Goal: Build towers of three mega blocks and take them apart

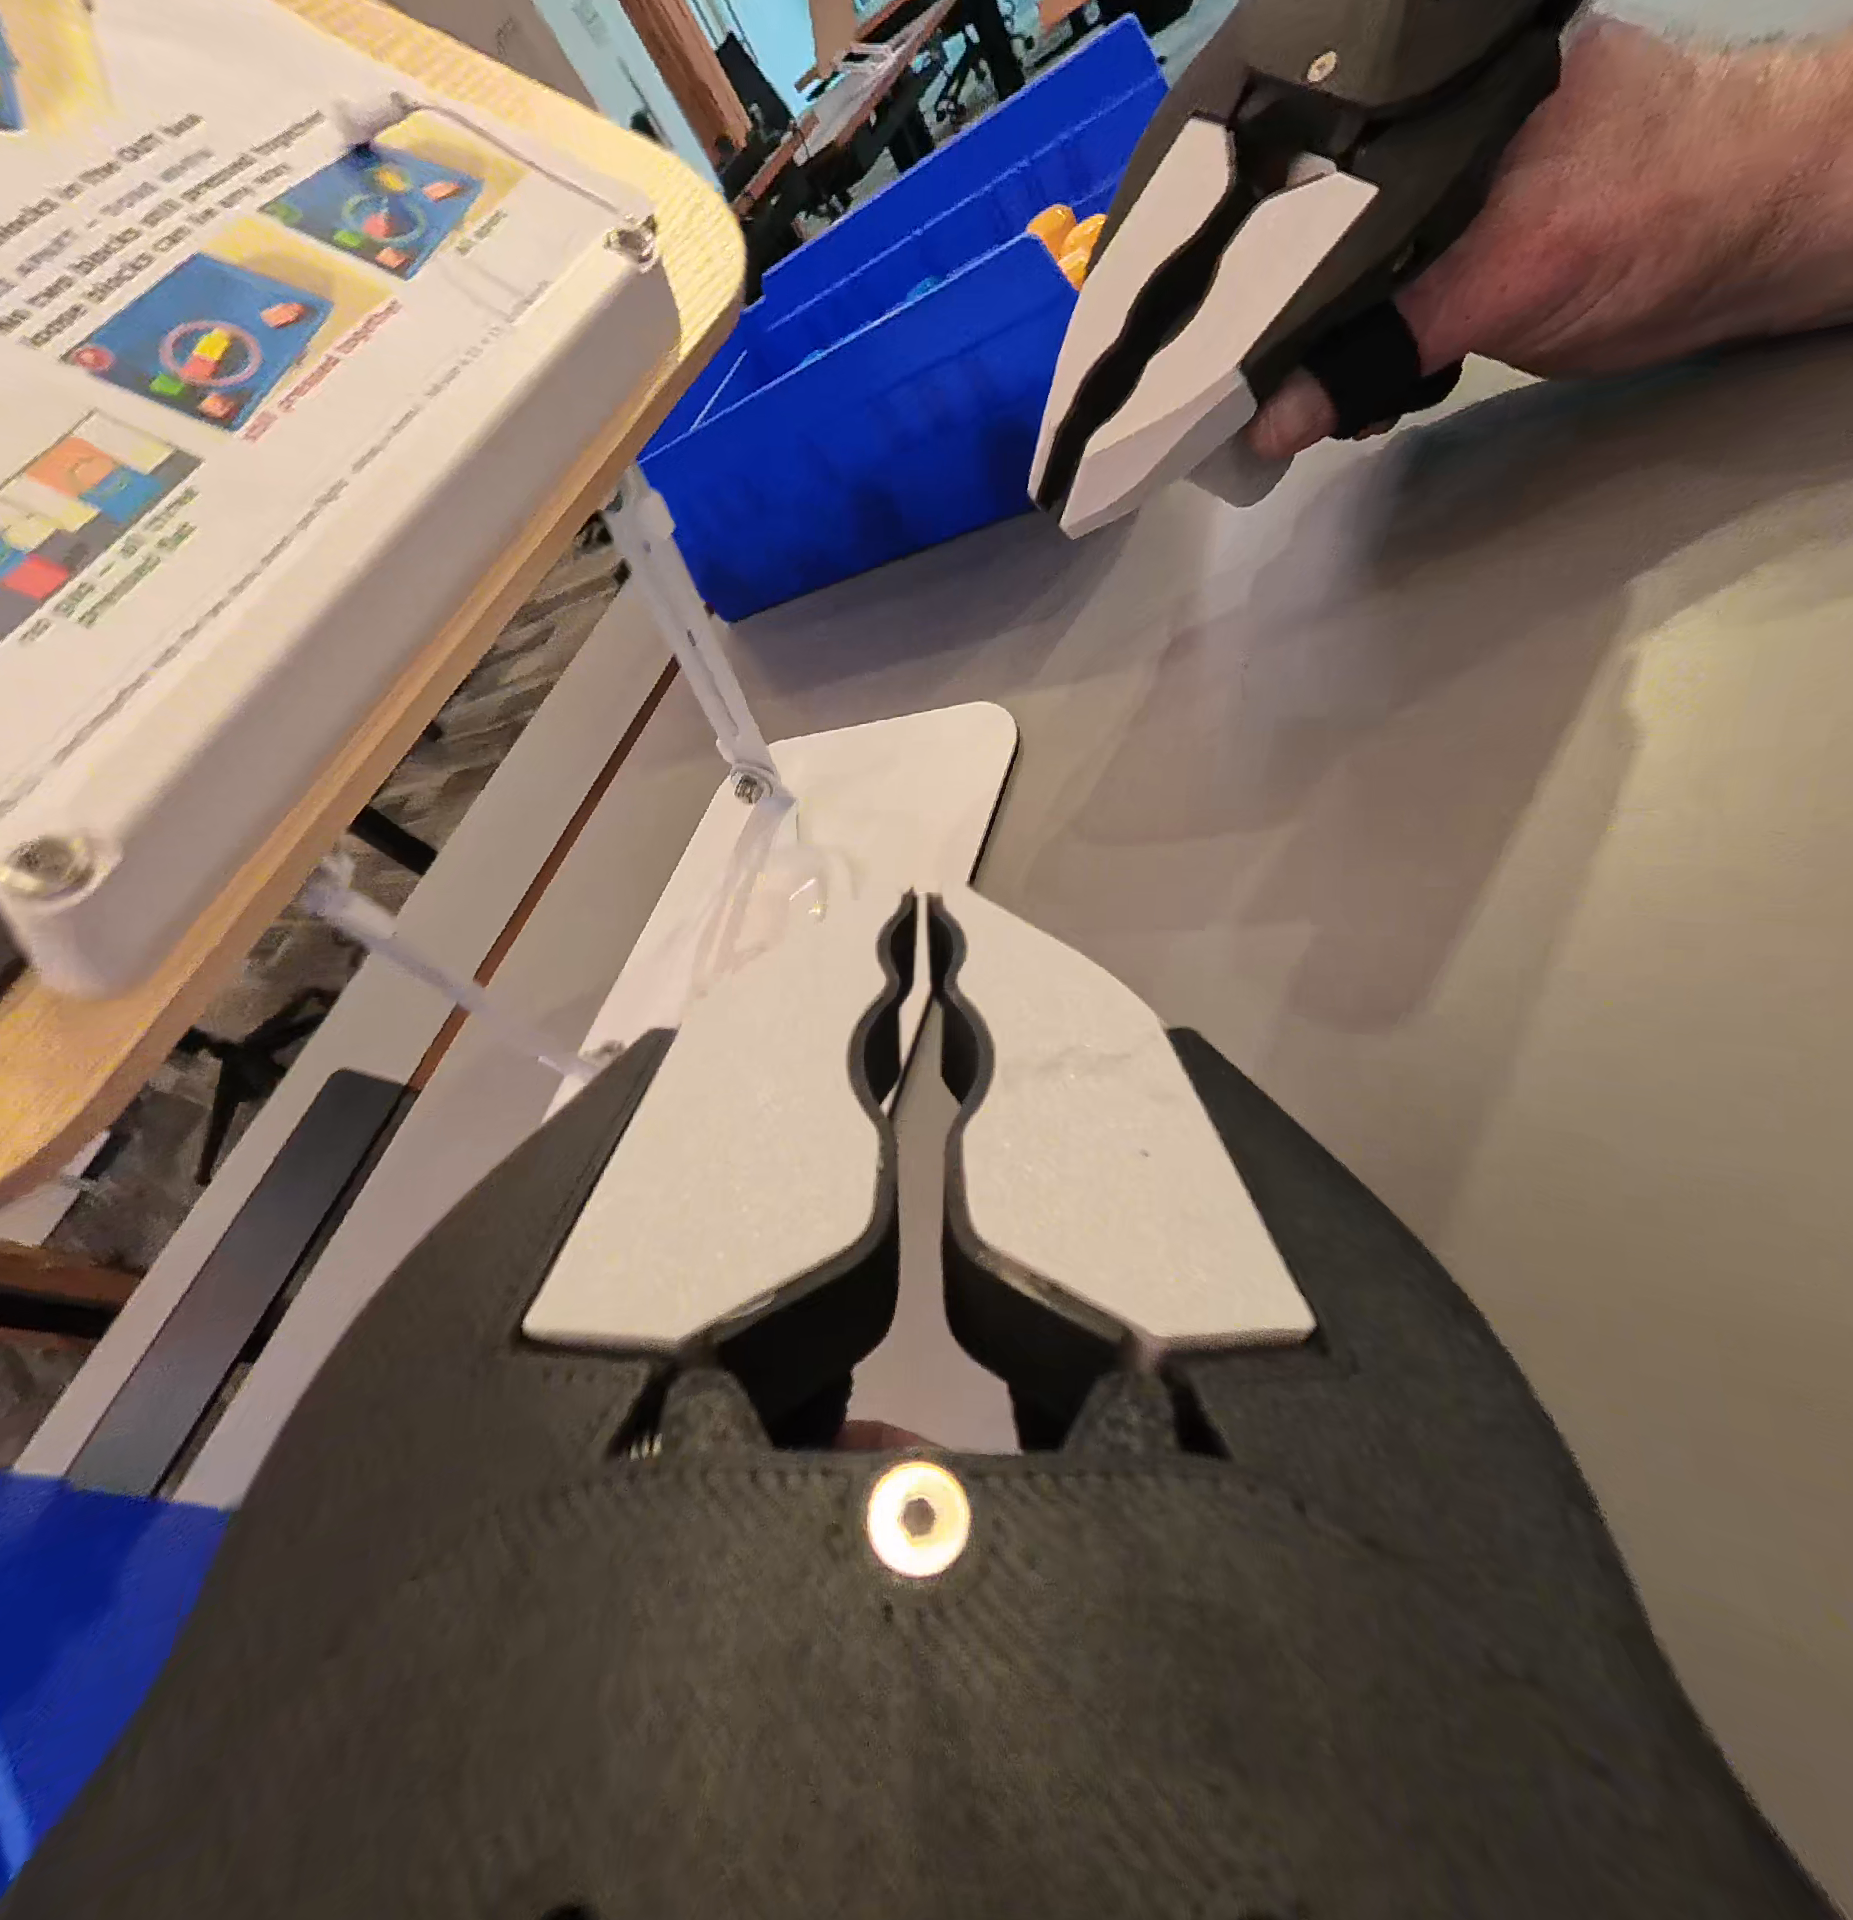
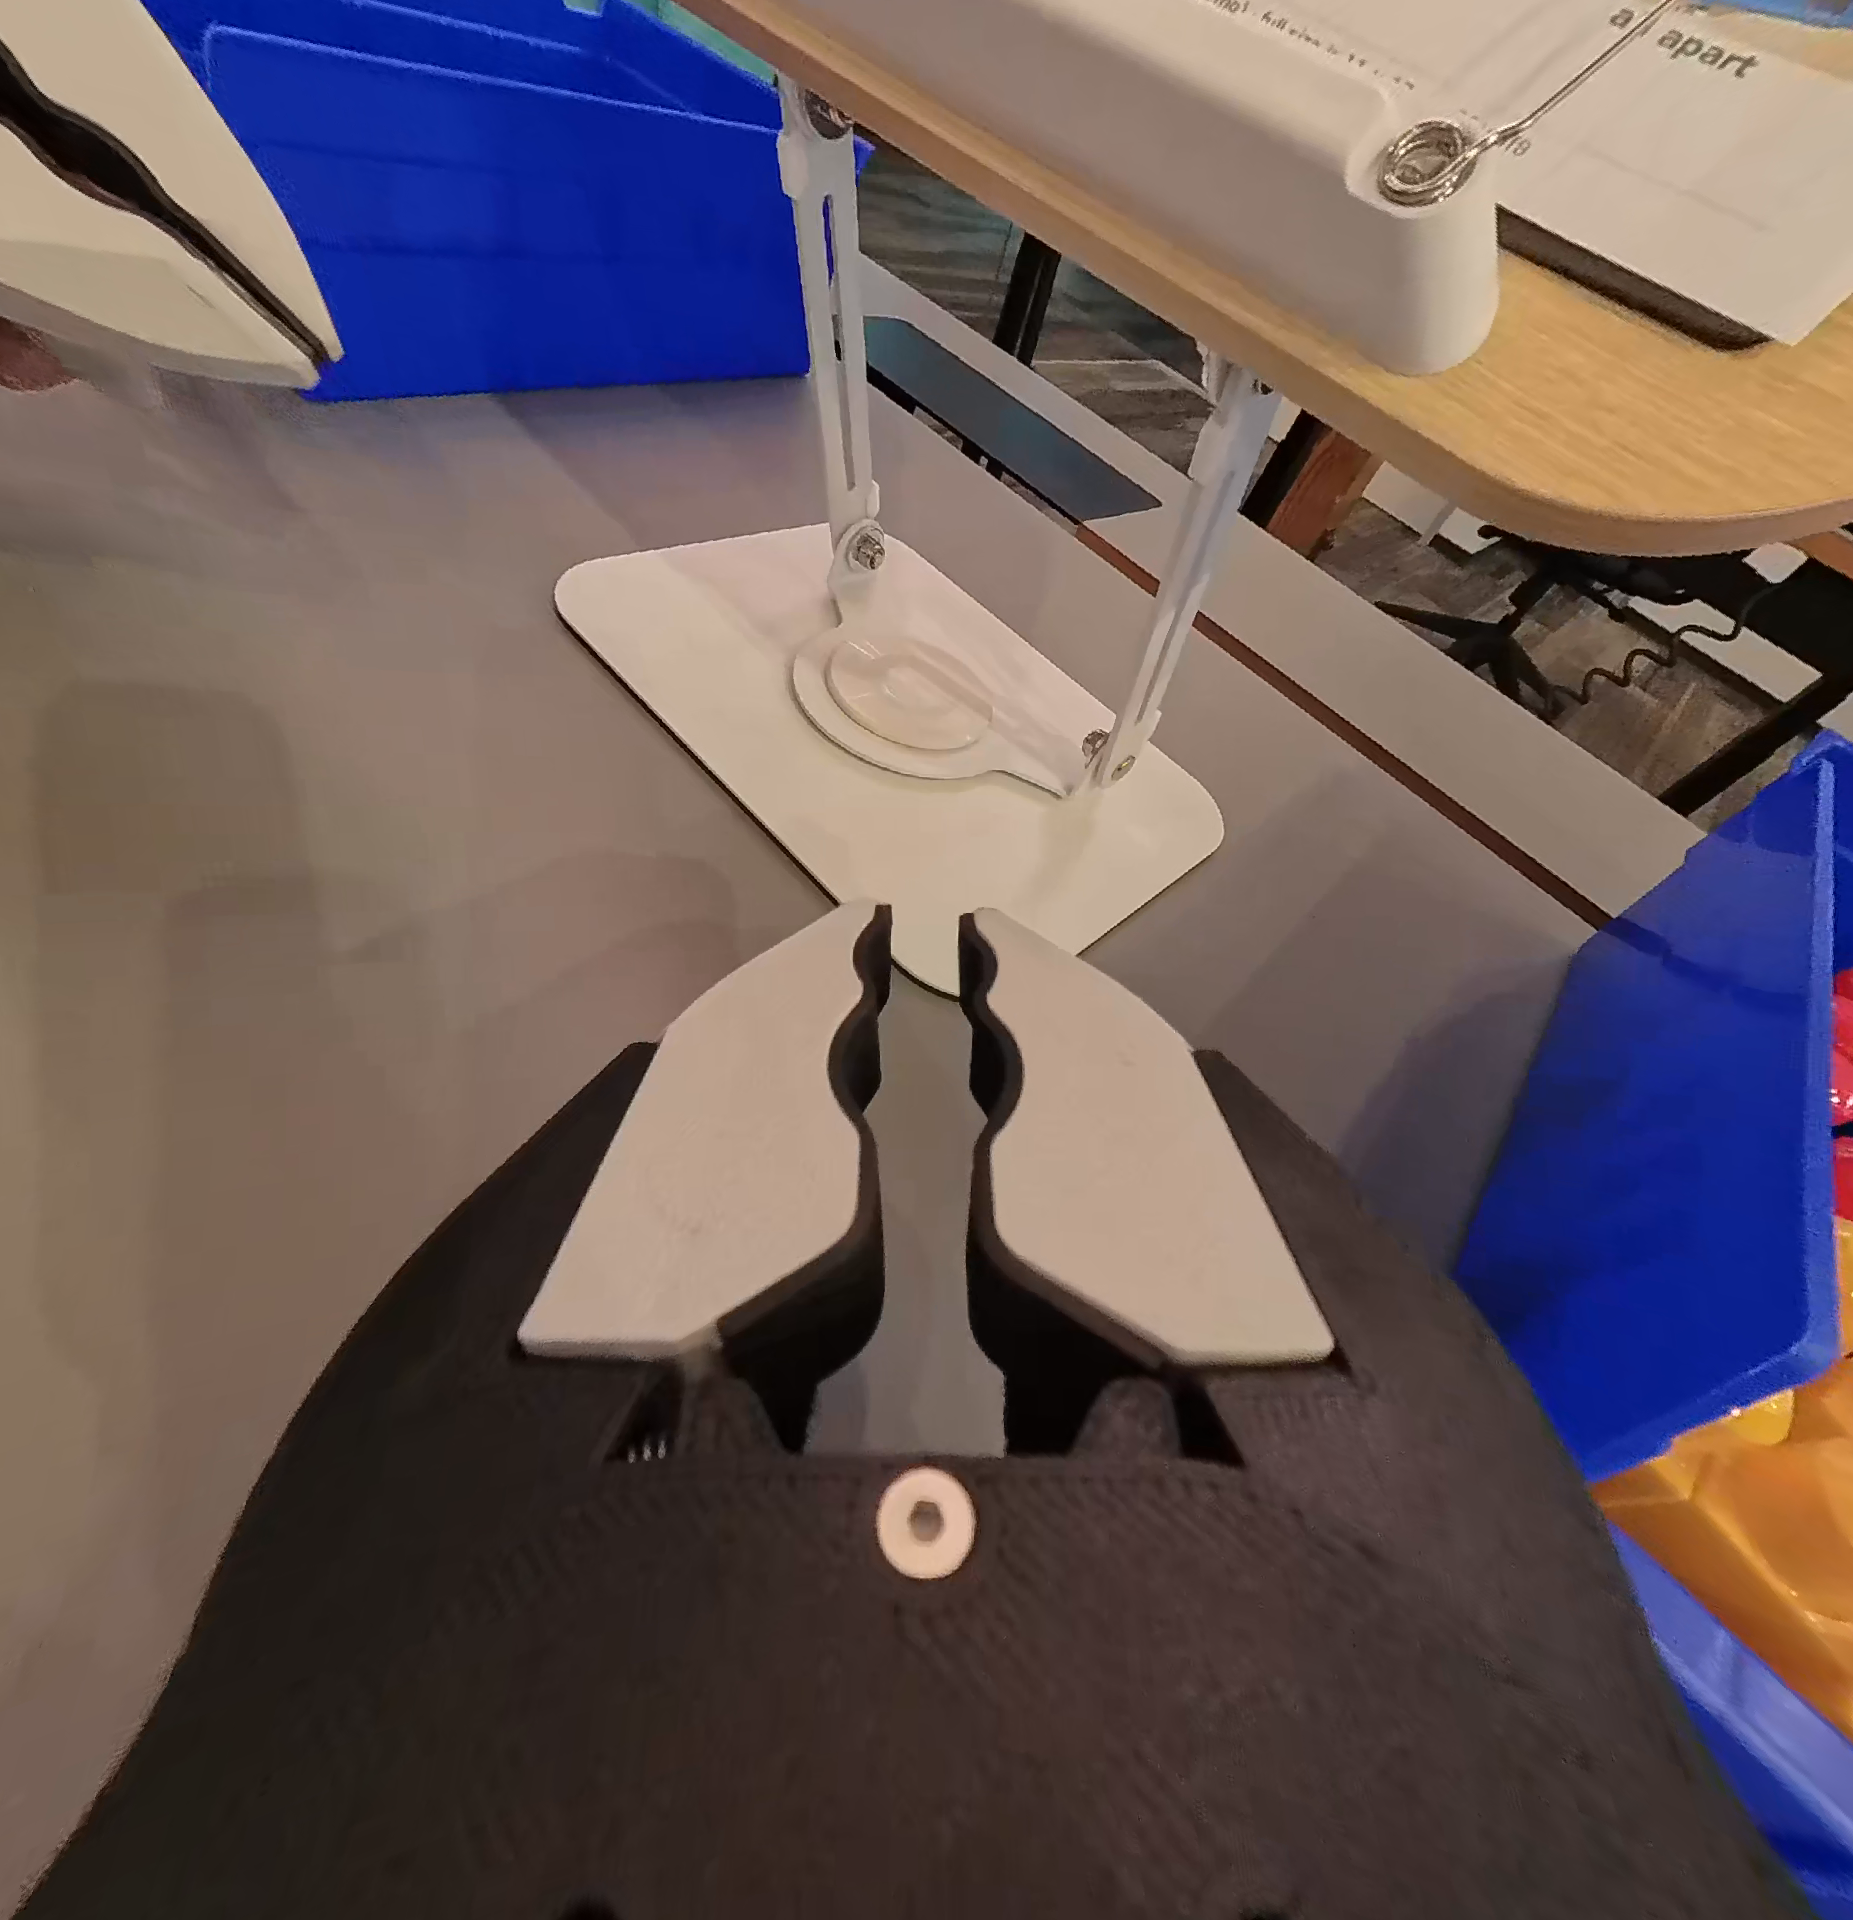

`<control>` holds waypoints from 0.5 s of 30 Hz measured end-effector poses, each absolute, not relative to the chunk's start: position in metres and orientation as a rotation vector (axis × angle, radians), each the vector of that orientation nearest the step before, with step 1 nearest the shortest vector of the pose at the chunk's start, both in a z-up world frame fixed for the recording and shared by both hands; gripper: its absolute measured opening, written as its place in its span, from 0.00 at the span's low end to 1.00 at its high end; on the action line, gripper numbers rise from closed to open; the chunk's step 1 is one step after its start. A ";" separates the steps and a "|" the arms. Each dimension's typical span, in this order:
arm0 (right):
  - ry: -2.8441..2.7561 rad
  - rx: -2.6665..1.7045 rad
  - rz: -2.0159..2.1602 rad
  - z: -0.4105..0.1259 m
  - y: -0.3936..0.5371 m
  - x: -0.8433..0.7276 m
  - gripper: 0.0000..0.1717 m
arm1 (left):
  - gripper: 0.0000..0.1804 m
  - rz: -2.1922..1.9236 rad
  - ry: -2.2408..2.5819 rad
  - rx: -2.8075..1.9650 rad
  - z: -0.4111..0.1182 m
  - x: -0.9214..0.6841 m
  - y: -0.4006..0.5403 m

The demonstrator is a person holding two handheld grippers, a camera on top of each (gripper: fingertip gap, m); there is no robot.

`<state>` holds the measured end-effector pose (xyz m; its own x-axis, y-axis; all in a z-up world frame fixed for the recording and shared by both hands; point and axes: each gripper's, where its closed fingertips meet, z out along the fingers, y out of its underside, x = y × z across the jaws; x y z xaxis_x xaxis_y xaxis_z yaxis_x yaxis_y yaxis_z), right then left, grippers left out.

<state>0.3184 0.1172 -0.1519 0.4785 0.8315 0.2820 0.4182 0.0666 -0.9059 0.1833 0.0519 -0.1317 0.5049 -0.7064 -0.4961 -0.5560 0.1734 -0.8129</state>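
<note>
While both grippers hover over the grey table [image 2: 278,727] with nothing in them, no tower exists yet. The left gripper [image 1: 923,899] has its jaws pressed together on air; the right gripper [image 2: 924,914] shows a narrow empty gap between its fingers. The mega blocks sit only in bins: red and yellow ones in the blue bin [image 2: 1670,1143] at the right, orange ones in the far blue bin [image 1: 870,416]. Just ahead of both claws stands the white stand [image 2: 901,831] carrying the instruction sheet [image 1: 226,364] on a wooden board. I reckon the danger is knocking that stand's thin legs while swinging towards a bin, or reaching in with jaws too narrow to take a block.
</note>
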 end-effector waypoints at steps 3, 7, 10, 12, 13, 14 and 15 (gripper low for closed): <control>-1.124 -1.552 0.433 -0.152 0.118 0.319 0.08 | 0.13 -0.144 1.073 -1.483 -0.123 0.165 0.047; -1.113 -1.529 0.406 -0.147 0.119 0.321 0.09 | 0.16 -0.131 0.965 -1.457 -0.106 0.136 0.039; -1.069 -1.480 0.366 -0.132 0.120 0.331 0.12 | 0.16 -0.090 0.871 -1.429 -0.093 0.109 0.036; -1.048 -1.449 0.325 -0.125 0.121 0.343 0.13 | 0.18 -0.076 0.846 -1.435 -0.096 0.094 0.036; -1.034 -1.432 0.317 -0.120 0.121 0.350 0.14 | 0.19 -0.058 0.838 -1.448 -0.100 0.087 0.037; -1.014 -1.422 0.307 -0.116 0.122 0.357 0.15 | 0.20 -0.042 0.830 -1.459 -0.102 0.080 0.037; -0.994 -1.417 0.296 -0.113 0.123 0.364 0.16 | 0.20 -0.040 0.832 -1.464 -0.104 0.076 0.035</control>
<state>0.3642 0.1232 -0.1133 0.5866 0.7068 0.3953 0.3750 0.1956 -0.9062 0.0757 0.0355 -0.1038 0.7279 -0.5017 -0.4674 -0.4541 0.1582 -0.8768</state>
